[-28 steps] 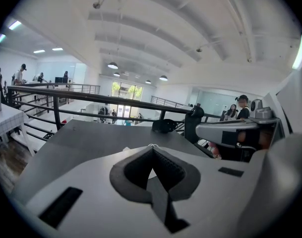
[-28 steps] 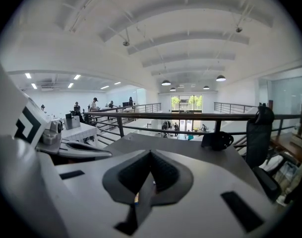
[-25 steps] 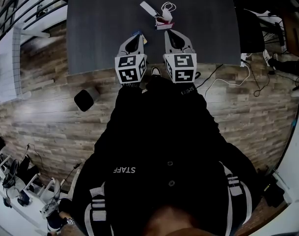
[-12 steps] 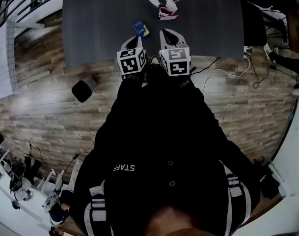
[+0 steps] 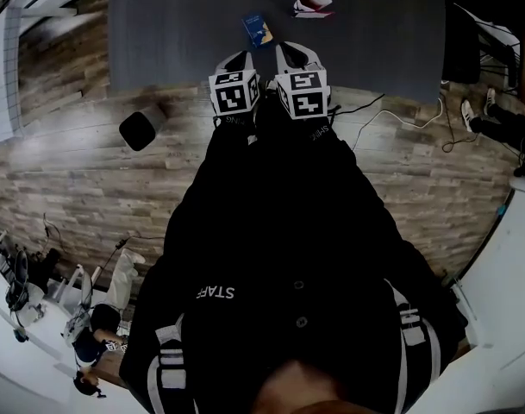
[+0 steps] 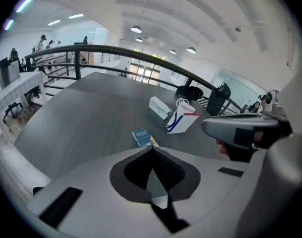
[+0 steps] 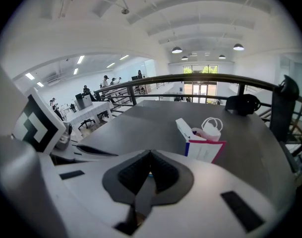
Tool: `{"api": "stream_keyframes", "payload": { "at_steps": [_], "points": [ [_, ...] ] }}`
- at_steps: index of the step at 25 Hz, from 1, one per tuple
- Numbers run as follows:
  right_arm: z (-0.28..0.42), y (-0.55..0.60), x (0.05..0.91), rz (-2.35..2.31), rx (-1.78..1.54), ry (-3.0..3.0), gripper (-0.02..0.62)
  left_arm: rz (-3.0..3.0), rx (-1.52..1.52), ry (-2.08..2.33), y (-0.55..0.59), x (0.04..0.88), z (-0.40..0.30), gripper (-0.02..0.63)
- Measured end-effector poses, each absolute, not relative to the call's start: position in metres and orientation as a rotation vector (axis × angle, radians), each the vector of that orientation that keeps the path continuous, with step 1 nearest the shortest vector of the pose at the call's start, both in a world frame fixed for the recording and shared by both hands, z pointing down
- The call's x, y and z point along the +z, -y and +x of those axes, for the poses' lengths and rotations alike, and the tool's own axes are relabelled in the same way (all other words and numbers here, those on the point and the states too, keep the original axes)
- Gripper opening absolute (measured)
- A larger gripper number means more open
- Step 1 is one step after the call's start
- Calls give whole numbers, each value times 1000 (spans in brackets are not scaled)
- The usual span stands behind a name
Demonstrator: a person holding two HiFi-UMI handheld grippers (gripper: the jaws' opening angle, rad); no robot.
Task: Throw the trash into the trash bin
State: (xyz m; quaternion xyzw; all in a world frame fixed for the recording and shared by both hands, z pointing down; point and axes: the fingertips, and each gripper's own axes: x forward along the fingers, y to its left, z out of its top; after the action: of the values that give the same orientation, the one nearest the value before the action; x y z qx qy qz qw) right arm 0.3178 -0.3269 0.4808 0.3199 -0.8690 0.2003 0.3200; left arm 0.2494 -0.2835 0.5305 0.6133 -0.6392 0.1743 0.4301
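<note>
Both grippers have dropped and pulled back to the table's [image 5: 159, 41] near edge, side by side, noses tipped down. Left gripper [image 6: 151, 150] is clenched on nothing, and right gripper [image 7: 150, 155] is clenched and empty too. A blue packet [image 6: 142, 136] lies just ahead of the left one. The paper bag [image 7: 206, 148] and white box [image 7: 183, 129] sit further ahead of the right. The black bin [image 5: 142, 129] stands on the floor, off to the left gripper's left. The head view crops the white box and the hands are hidden.
</note>
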Motion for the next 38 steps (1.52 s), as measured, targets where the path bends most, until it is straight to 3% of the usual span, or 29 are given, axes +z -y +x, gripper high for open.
{"api": "stream_keyframes", "payload": {
  "at_steps": [21, 22, 24, 30, 33, 38],
  "points": [
    [271, 330, 589, 707, 584, 2164, 20, 1400, 437, 1575, 275, 606, 209, 2],
    [271, 331, 594, 704, 581, 2156, 31, 1395, 439, 1574, 274, 609, 208, 2],
    [272, 332, 603, 698, 583, 2134, 123, 1387, 444, 1571, 270, 613, 207, 2],
    [269, 334, 624, 694, 586, 2080, 236, 1367, 453, 1564, 263, 619, 201, 2],
    [269, 336, 636, 708, 584, 2050, 276, 1359, 460, 1568, 261, 623, 196, 2],
    [274, 335, 654, 692, 565, 1998, 285, 1344, 458, 1577, 260, 623, 194, 2]
  ]
}}
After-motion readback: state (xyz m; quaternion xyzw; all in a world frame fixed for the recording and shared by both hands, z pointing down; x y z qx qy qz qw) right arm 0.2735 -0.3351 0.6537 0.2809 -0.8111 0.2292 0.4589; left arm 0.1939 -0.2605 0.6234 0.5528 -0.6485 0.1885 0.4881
